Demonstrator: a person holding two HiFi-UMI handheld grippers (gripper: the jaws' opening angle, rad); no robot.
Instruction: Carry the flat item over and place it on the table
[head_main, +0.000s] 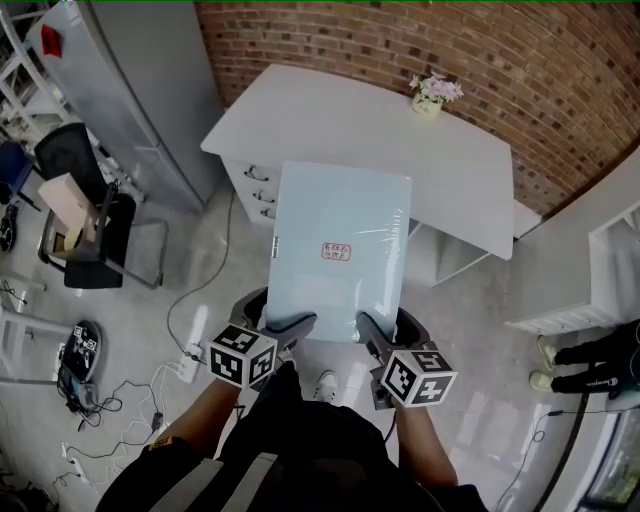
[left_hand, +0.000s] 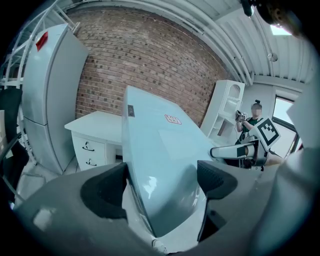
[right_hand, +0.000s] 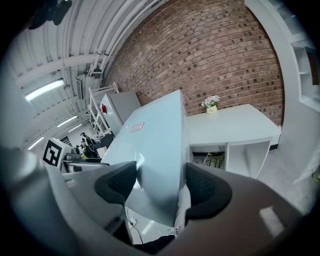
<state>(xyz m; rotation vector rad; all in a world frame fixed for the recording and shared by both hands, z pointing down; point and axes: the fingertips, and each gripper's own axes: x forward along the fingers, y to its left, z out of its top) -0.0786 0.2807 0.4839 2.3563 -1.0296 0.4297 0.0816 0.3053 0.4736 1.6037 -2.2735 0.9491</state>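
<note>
A flat pale-blue panel (head_main: 338, 250) with a small red-and-white label is held level in the air in front of me, short of the white table (head_main: 360, 130). My left gripper (head_main: 290, 325) is shut on its near left edge and my right gripper (head_main: 368, 328) is shut on its near right edge. In the left gripper view the panel (left_hand: 160, 160) runs out from between the dark pads (left_hand: 107, 192). In the right gripper view the panel (right_hand: 155, 150) likewise sits between the pads (right_hand: 117, 182). The table (right_hand: 235, 125) stands beyond it.
A small pot of flowers (head_main: 434, 95) stands at the table's far edge by the brick wall. The table has drawers (head_main: 255, 190) on its left. A grey cabinet (head_main: 130, 90) and black chair (head_main: 95, 230) stand left; white shelves (head_main: 600, 260) right. Cables (head_main: 130, 400) lie on the floor.
</note>
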